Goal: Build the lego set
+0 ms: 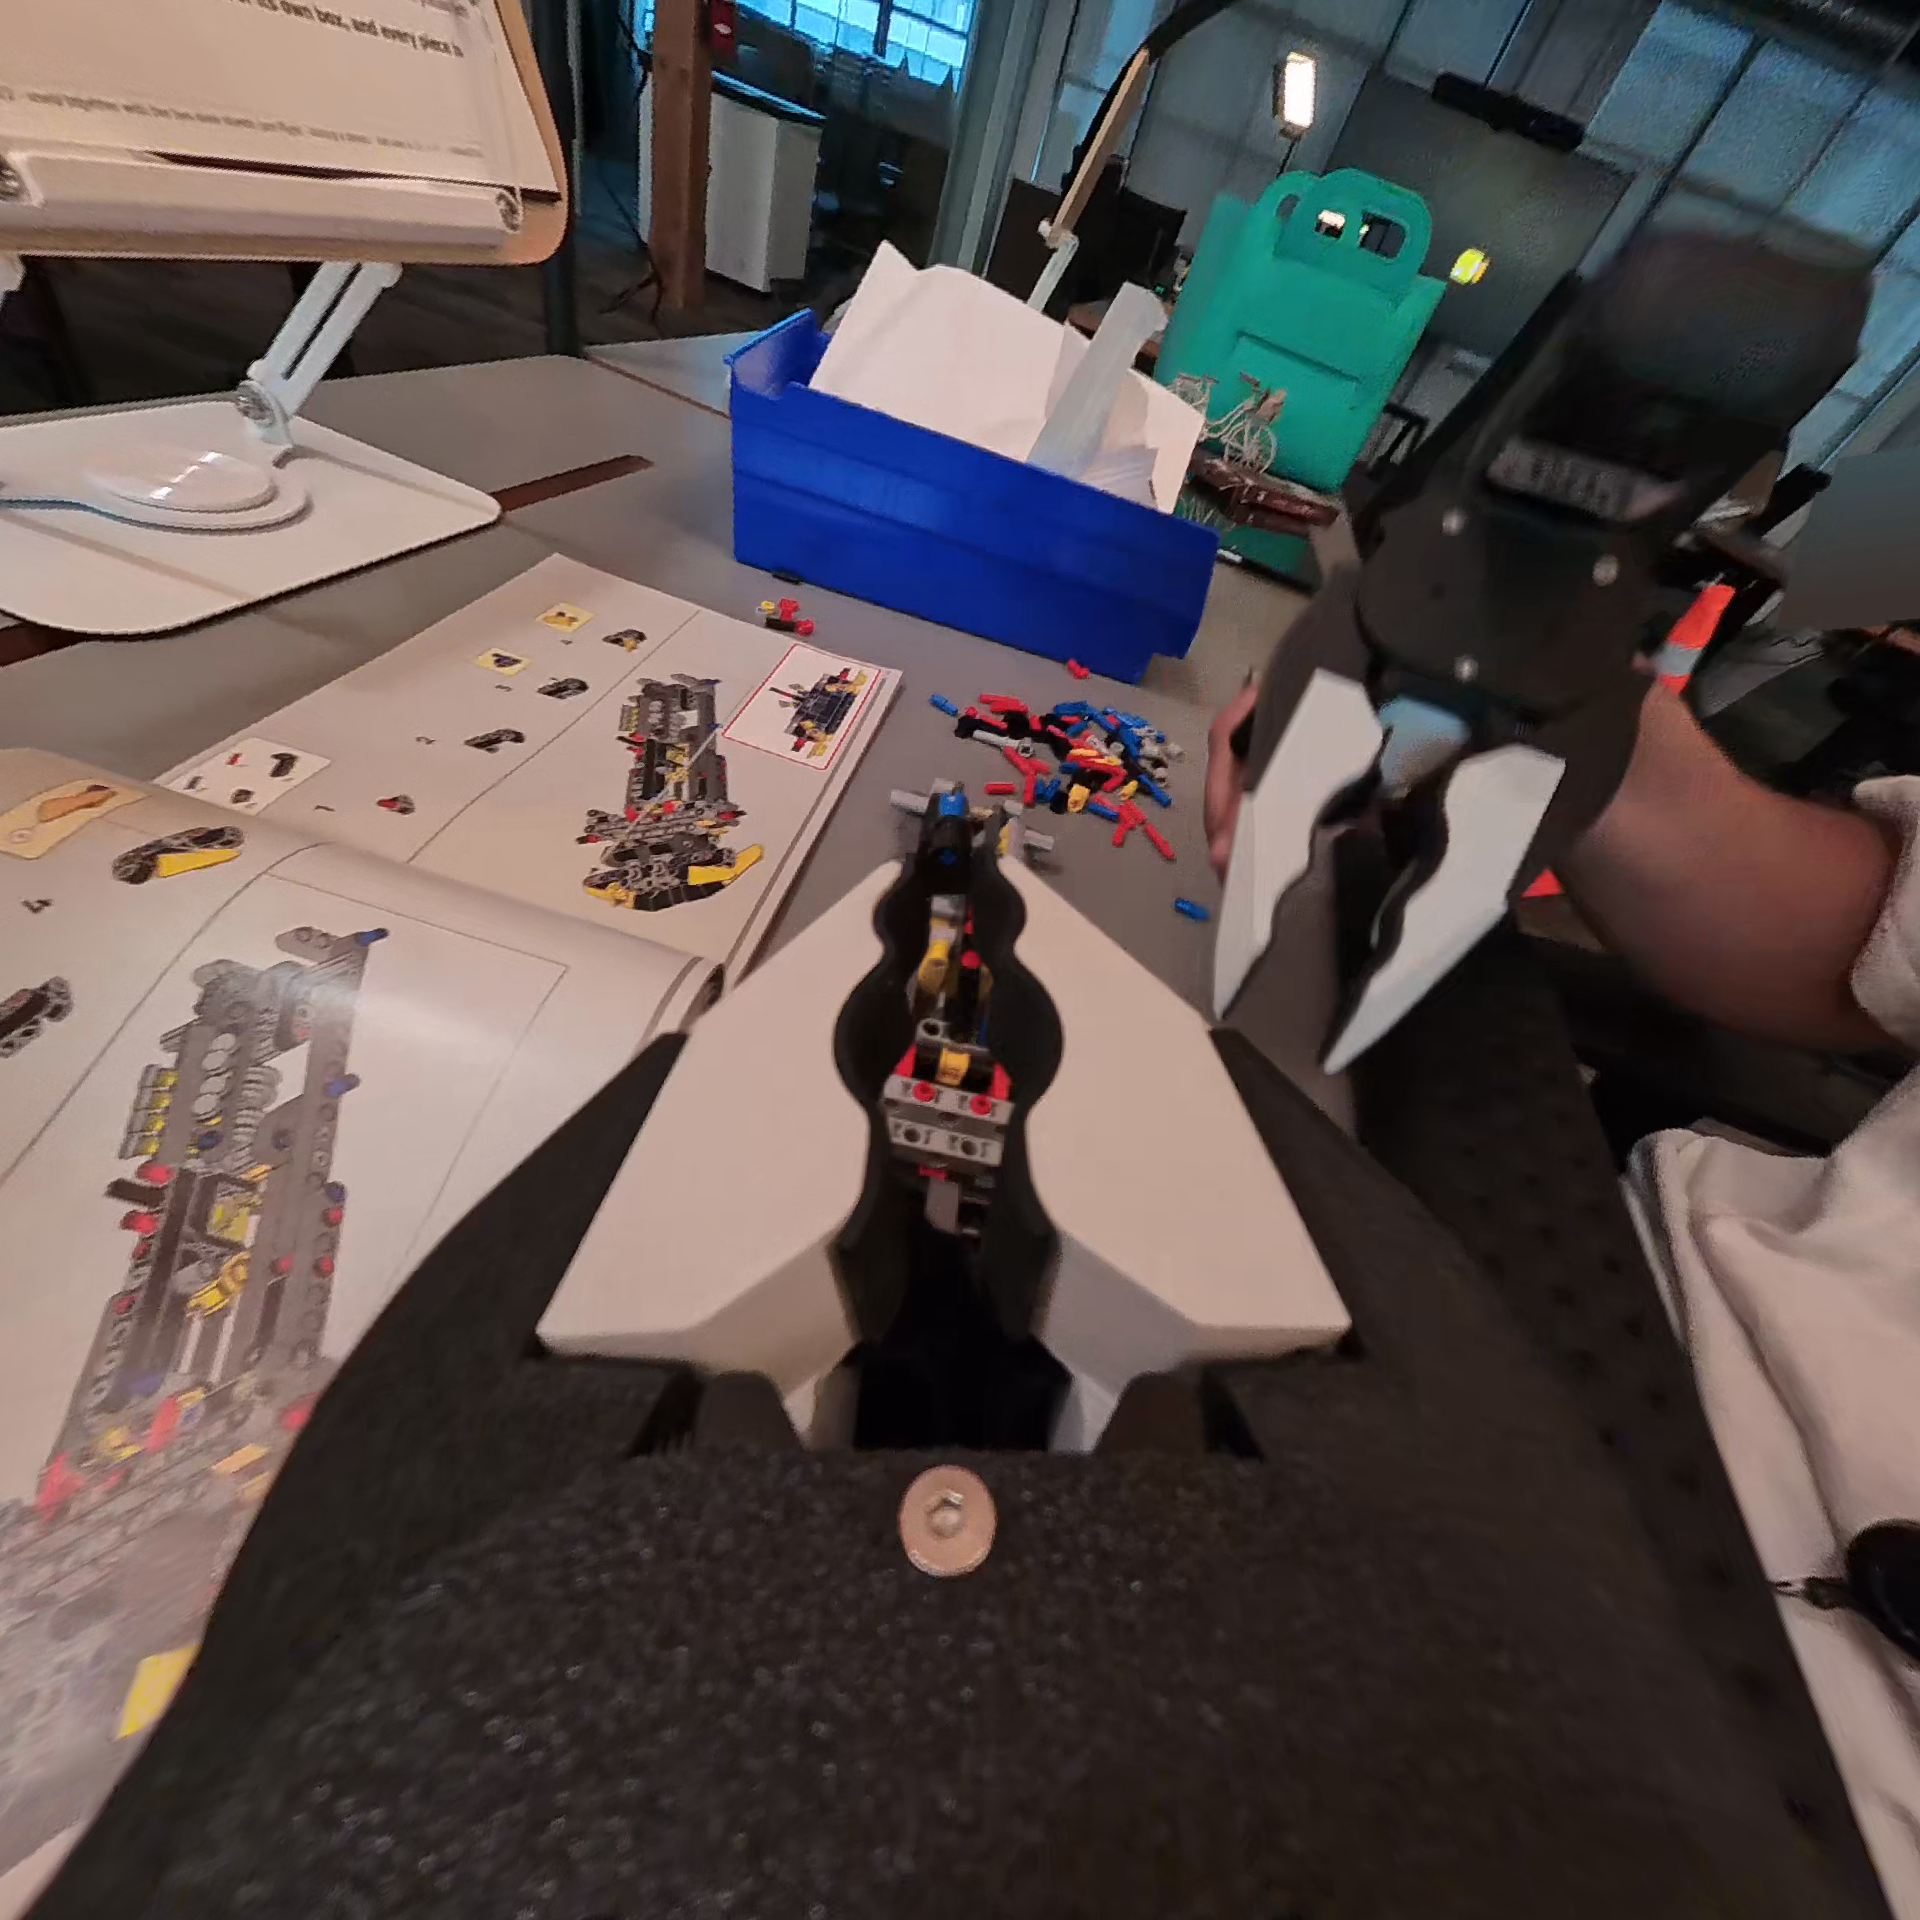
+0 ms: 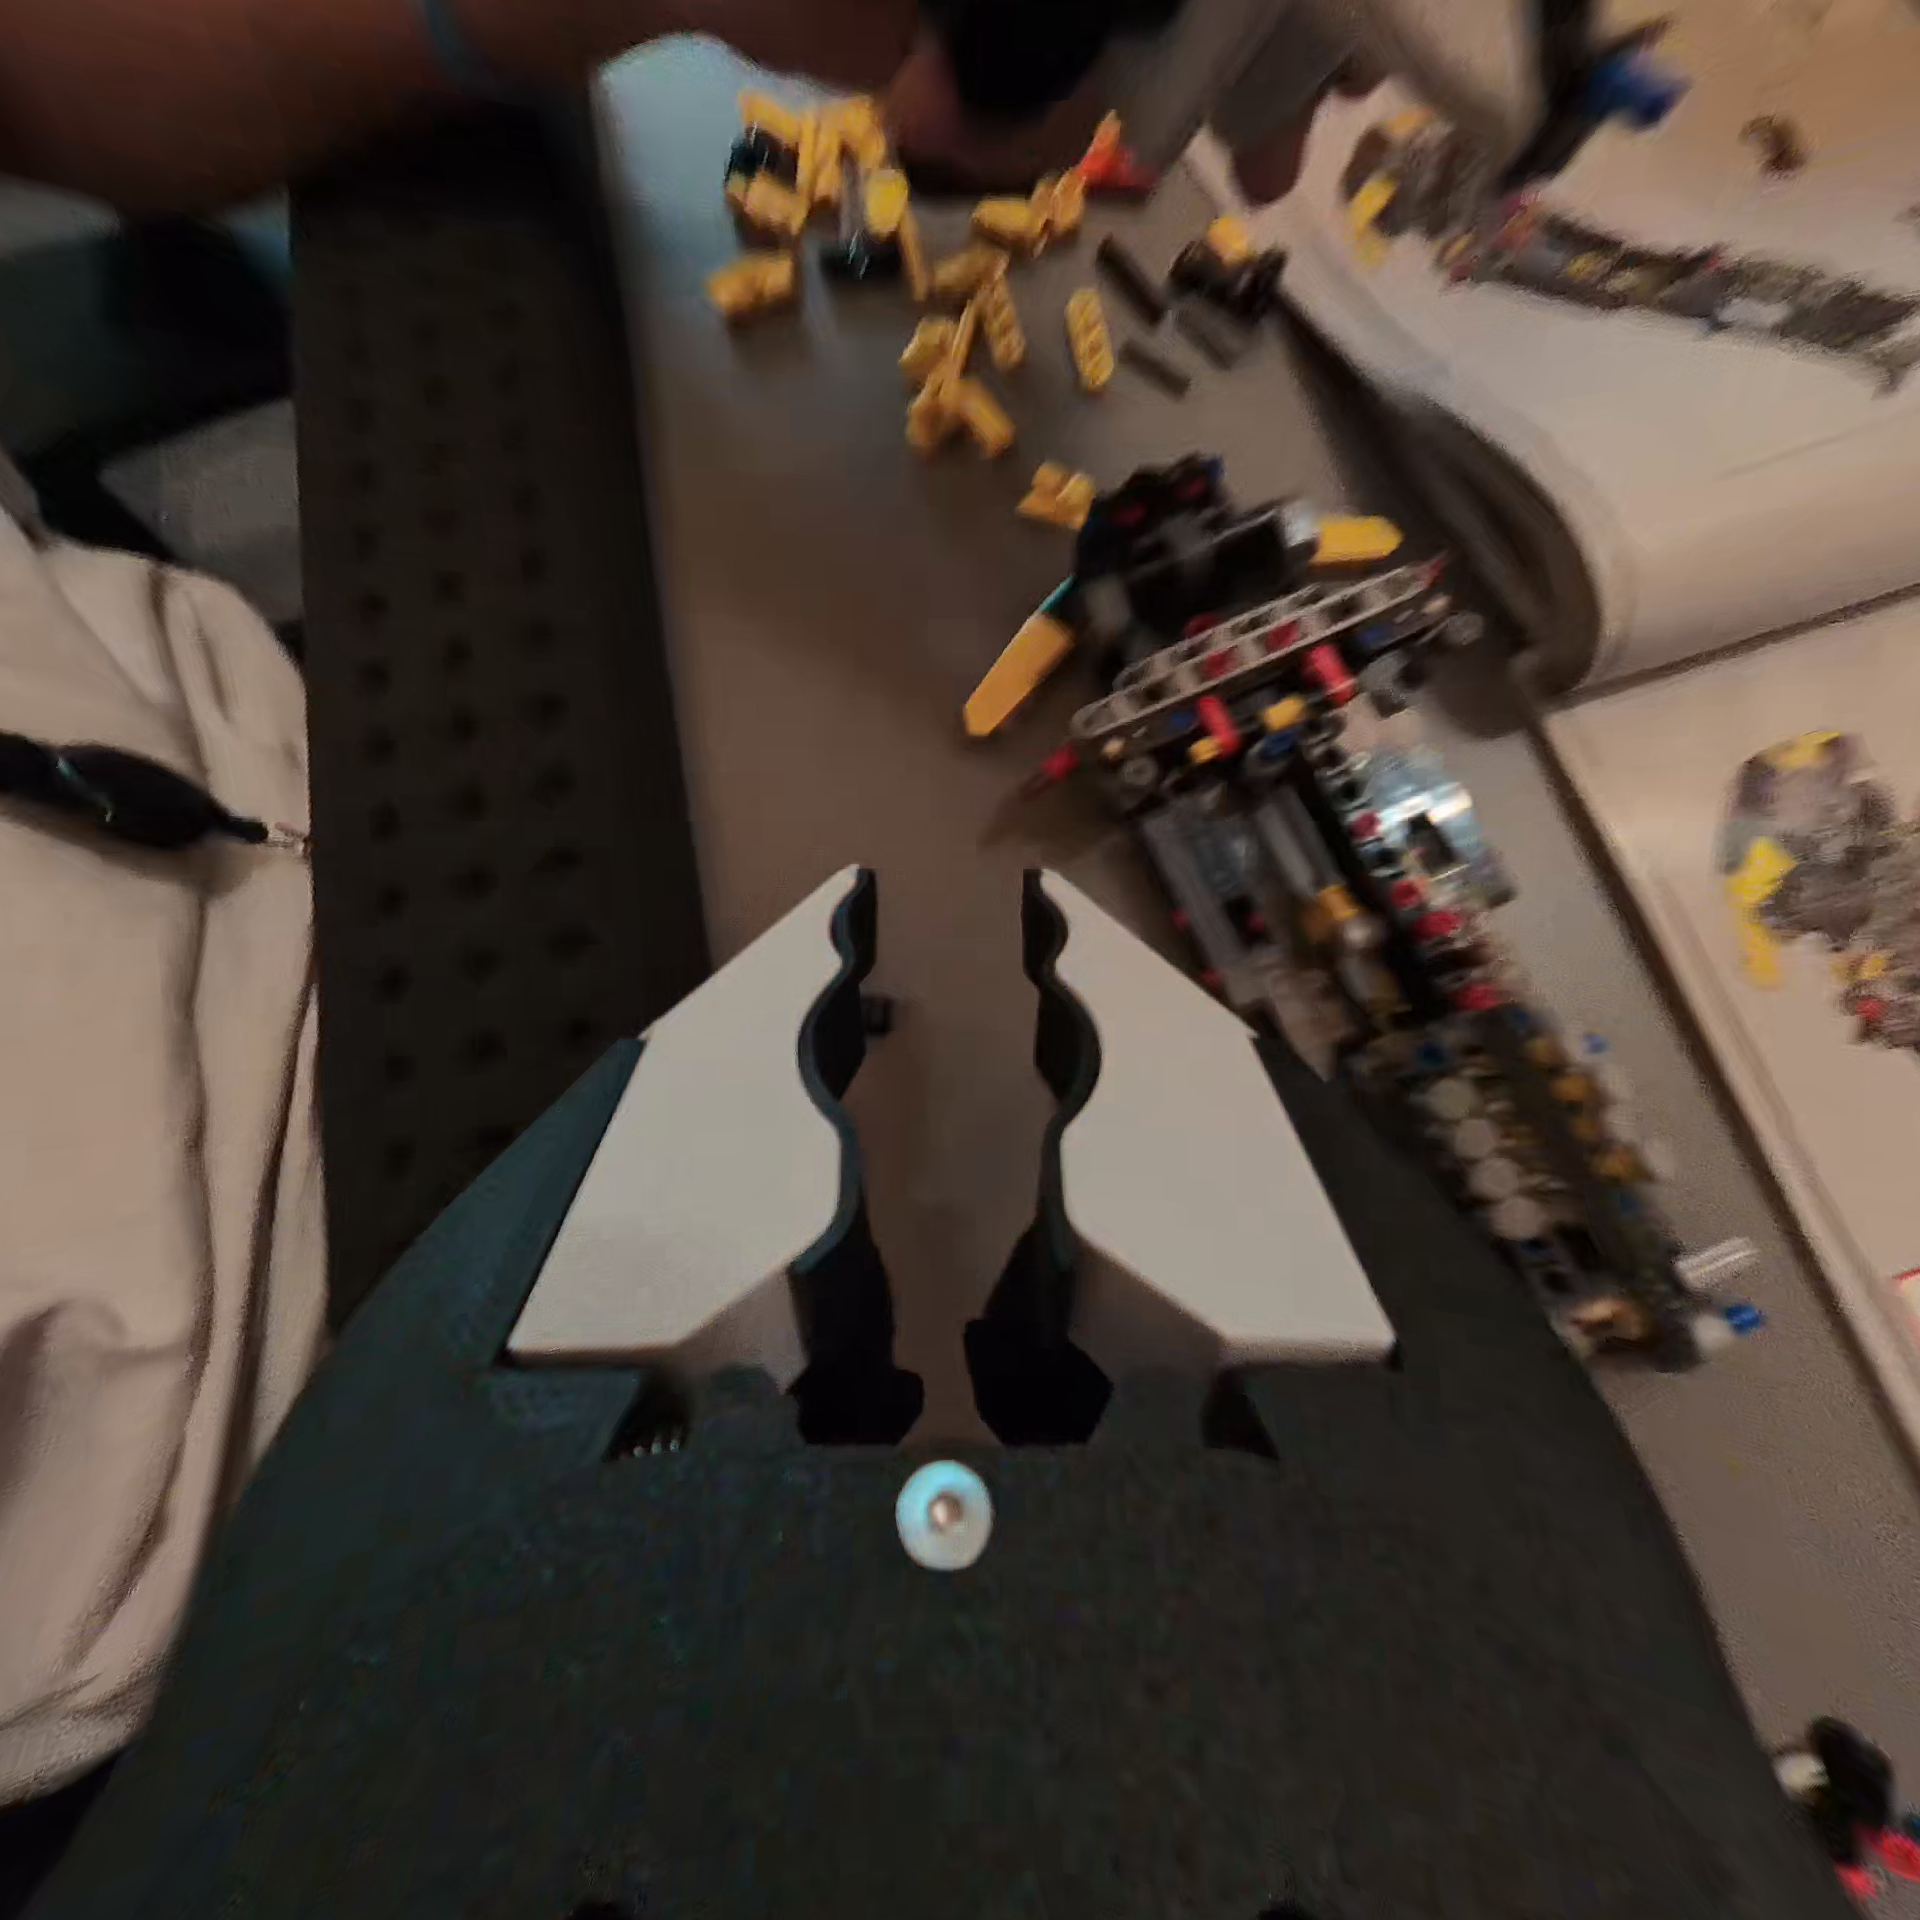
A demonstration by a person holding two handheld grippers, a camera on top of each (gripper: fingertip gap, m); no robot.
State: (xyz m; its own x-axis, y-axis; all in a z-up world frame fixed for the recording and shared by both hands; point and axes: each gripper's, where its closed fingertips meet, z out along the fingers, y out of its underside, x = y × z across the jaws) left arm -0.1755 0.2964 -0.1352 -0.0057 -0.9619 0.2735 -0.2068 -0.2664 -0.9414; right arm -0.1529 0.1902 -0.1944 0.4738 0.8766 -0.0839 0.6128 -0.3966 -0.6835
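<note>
Surface: grey table [image 1: 644,520], open instruction booklet [image 1: 436,831].
Left gripper [image 1: 951,862]: clamped on small lego subassembly [image 1: 951,1039].
Right gripper [image 2: 948,883]: agape, empty, beside long chassis [image 2: 1351,883].
Risk: a tight squeeze may pop the subassembly's pins; the blurred, swinging right gripper may scatter the yellow pieces [image 2: 935,281].

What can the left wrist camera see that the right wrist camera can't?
Only the left wrist view shows the blue bin with white paper, the pile of red and blue pieces, the white stand, and the left gripper shut on a small lego part.

Only the right wrist view shows the yellow pieces, the long lego model lying on the table, and a clear gap between the right gripper's fingers.

Both show the open booklet, the grey table, and the right gripper.
</note>
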